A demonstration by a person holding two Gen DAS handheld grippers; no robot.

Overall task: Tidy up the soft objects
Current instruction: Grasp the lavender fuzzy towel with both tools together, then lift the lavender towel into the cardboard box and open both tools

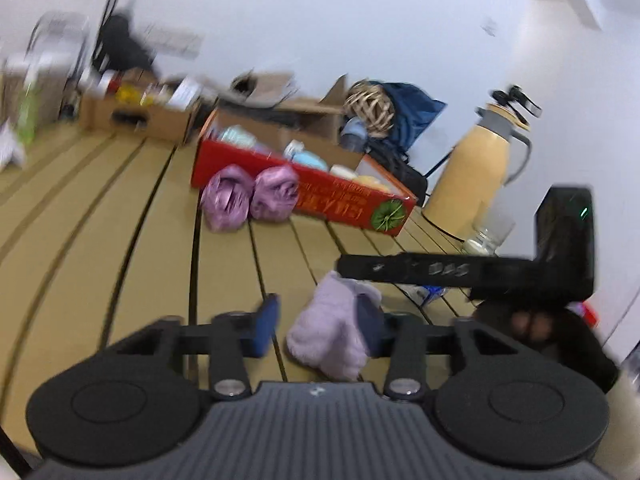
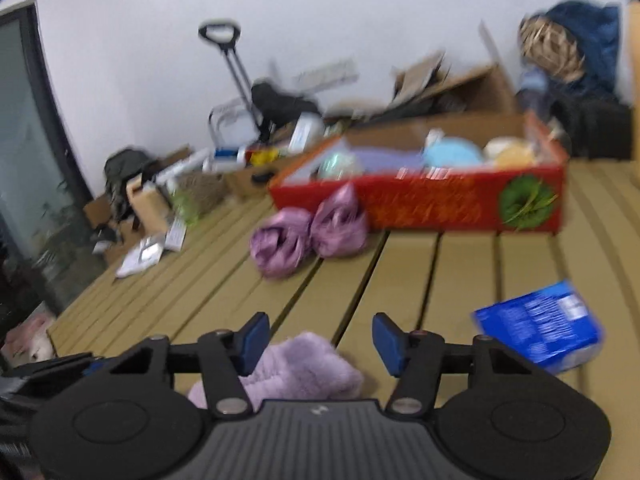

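Both grippers, left (image 1: 316,326) and right (image 2: 316,344), jaws apart around lilac fluffy cloth (image 1: 332,332) near tabletop's front edge. Step: grasping. Next: clamp, carry to red box (image 2: 420,196) at far edge.

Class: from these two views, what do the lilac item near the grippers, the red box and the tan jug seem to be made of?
Lilac item: likely plush fleece; fuzzy, matte, slumped surface. Red box: apparently printed cardboard; flat folded walls, brown inside flap. Tan jug: smooth hard shell, plastic or coated metal, blur leaves it open.
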